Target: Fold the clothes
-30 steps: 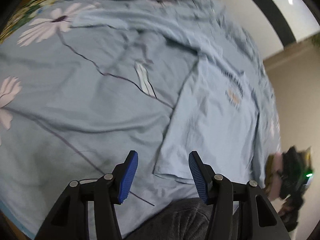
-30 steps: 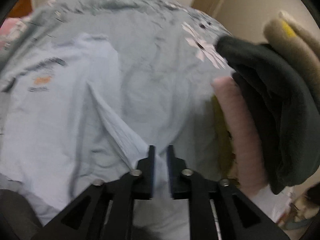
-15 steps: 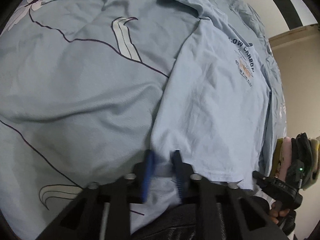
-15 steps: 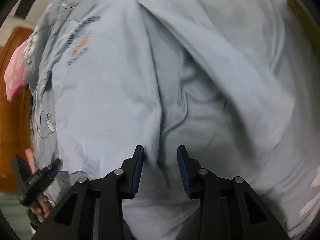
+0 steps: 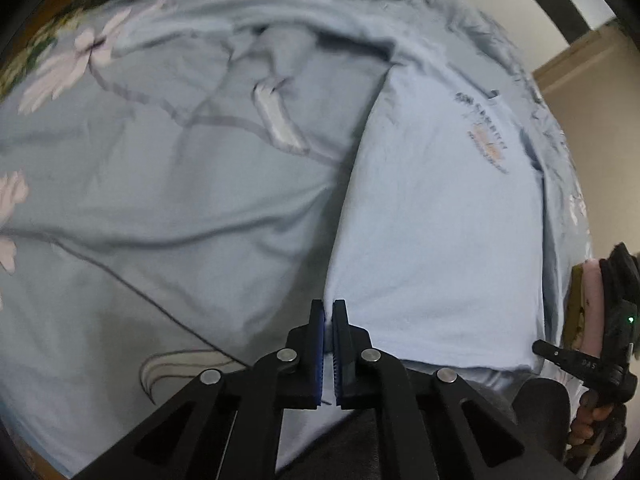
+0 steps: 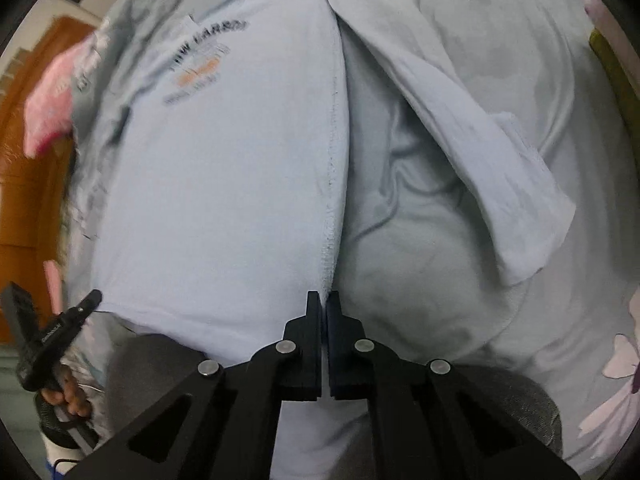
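Observation:
A light blue T-shirt (image 5: pixel 432 208) with a dark and orange chest print lies flat on the bed, print side up. My left gripper (image 5: pixel 329 309) is shut on the near corner of its hem, with fabric pinched between the blue pads. At the other near corner, where the side seam ends, my right gripper (image 6: pixel 324 299) is shut on the T-shirt (image 6: pixel 224 184). One sleeve (image 6: pixel 504 160) lies spread out to the right of the seam. Each gripper shows in the other's view: the right gripper (image 5: pixel 576 360), the left gripper (image 6: pixel 52 332).
A blue sheet with pale flowers (image 5: pixel 168 184) covers the bed. A stack of folded clothes (image 5: pixel 600 292) sits beside the shirt. A pink cloth (image 6: pixel 48 96) and orange wooden furniture (image 6: pixel 20 184) lie beyond the far side. Grey trousers (image 6: pixel 152 372) of the person fill the bottom.
My left gripper came down over the hem corner and shut on it. My right gripper dropped from the sleeve to the other hem corner, opened a little, then shut there.

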Tool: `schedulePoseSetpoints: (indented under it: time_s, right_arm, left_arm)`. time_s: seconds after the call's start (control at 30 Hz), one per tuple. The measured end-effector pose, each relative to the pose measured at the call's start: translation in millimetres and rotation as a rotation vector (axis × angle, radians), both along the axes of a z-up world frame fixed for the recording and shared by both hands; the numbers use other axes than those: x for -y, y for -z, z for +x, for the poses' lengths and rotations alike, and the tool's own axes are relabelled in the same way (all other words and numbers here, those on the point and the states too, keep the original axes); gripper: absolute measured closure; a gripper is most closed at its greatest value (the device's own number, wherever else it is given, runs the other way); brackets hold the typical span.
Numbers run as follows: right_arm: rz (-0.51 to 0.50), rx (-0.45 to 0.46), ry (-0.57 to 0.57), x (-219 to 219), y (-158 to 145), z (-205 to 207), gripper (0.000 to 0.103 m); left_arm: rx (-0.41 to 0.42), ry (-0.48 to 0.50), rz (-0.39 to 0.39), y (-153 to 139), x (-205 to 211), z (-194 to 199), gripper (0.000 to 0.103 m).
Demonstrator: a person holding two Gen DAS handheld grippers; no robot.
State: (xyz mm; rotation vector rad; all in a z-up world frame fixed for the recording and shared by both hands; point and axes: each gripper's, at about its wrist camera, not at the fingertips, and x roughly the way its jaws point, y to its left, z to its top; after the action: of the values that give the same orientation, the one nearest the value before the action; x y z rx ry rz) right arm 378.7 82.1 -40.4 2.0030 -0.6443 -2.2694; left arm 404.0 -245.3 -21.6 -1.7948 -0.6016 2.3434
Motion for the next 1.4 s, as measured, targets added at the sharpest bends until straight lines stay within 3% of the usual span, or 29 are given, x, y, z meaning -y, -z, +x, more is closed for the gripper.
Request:
schedulePoseSetpoints:
  time_s: [0.2, 0.27, 0.3, 0.37, 0.47, 0.6, 0.83, 1.1, 1.23, 1.4]
  right_arm:
    - [-0.007, -0.023, -0.028, 1.5, -7.1, -2.1, 0.099]
    - [-0.028, -0.063, -0.027, -2.3, -20.2, -1.8, 0.09]
    - [-0.03, -0.1, -0.018, -10.0, -29.6, 1.0, 0.08]
    - [-0.011, -0.181, 0.04, -36.2, -45.9, 3.6, 0.067]
    - [0.078, -0.248, 0.167, -80.2, -55.4, 14.6, 0.063]
    - [0.11, -0.2, 0.246, -104.7, -34.4, 24.6, 0.062]
    - [-0.012, -0.097, 0.38, -137.6, 6.6, 28.0, 0.062]
    - [-0.098, -0.089, 0.258, -114.9, 4.1, 18.8, 0.062]
    - [0.072, -0.149, 0.204, -99.8, -21.7, 15.2, 0.062]
    - [0.134, -0.143, 0.054, -82.2, -16.9, -0.8, 0.062]
  left_arm:
    - [-0.02, -0.001, 0.057, -7.4, 3.7, -2.1, 0.095]
    - [-0.042, -0.006, 0.065, -16.6, 3.3, -3.4, 0.093]
    - [-0.059, -0.014, 0.065, -23.6, 2.6, -4.0, 0.089]
    - [-0.1, -0.044, 0.052, -37.4, 10.7, -3.6, 0.07]
    - [-0.162, -0.123, 0.067, -59.7, 27.4, 1.2, 0.057]
    - [-0.189, -0.175, 0.105, -70.9, 31.8, -1.3, 0.054]
    - [-0.175, -0.143, 0.101, -71.0, 13.7, -6.3, 0.052]
    - [-0.148, -0.131, 0.087, -65.4, 7.3, -6.5, 0.052]
    - [-0.151, -0.135, 0.072, -66.5, 8.4, -6.8, 0.052]
    - [-0.15, -0.134, 0.077, -65.6, 7.3, -8.5, 0.052]
